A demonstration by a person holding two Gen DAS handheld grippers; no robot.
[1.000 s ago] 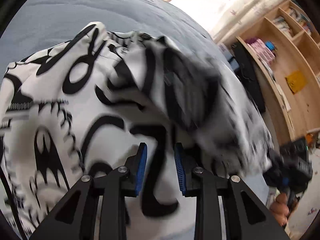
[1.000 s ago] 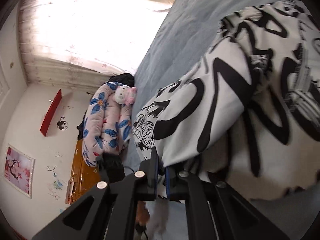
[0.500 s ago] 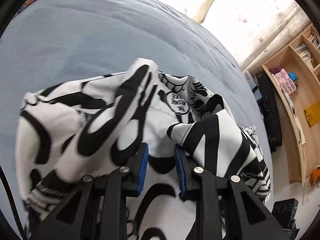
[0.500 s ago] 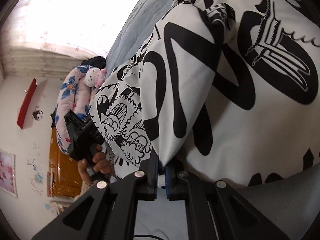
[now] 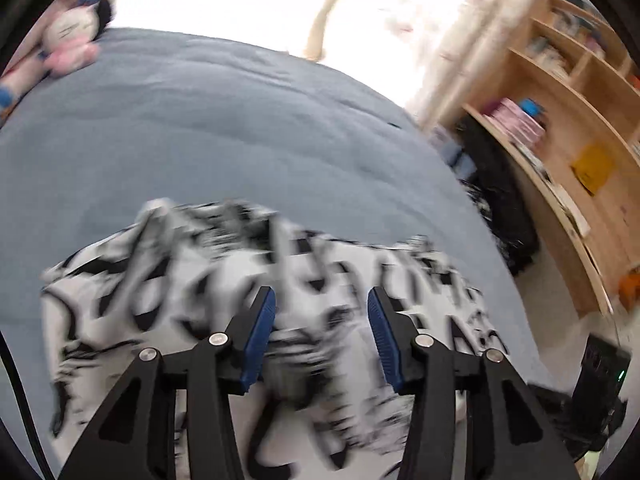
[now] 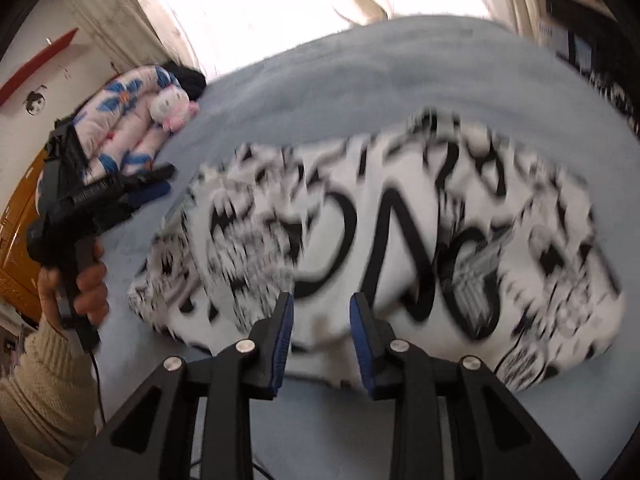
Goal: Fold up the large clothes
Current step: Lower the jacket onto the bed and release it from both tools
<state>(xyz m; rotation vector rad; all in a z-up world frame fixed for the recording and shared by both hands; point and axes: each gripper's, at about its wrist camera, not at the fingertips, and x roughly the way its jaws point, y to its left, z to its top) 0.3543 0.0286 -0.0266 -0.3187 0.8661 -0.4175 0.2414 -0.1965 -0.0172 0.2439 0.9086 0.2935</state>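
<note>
On the grey-blue bed (image 6: 400,88) lies the black-and-white printed garment (image 6: 380,248), bunched in a heap (blurred in both views). The right claw (image 6: 322,320) hangs above its near edge, jaws just parted, nothing between them. The left claw (image 5: 322,320) hangs over the cloth too, jaws just widened and empty. A plush toy (image 6: 172,108) sits by the pillow (image 6: 120,128).

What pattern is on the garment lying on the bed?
The garment is white with bold black graphic prints, clearest in the right wrist view despite the blur.
</note>
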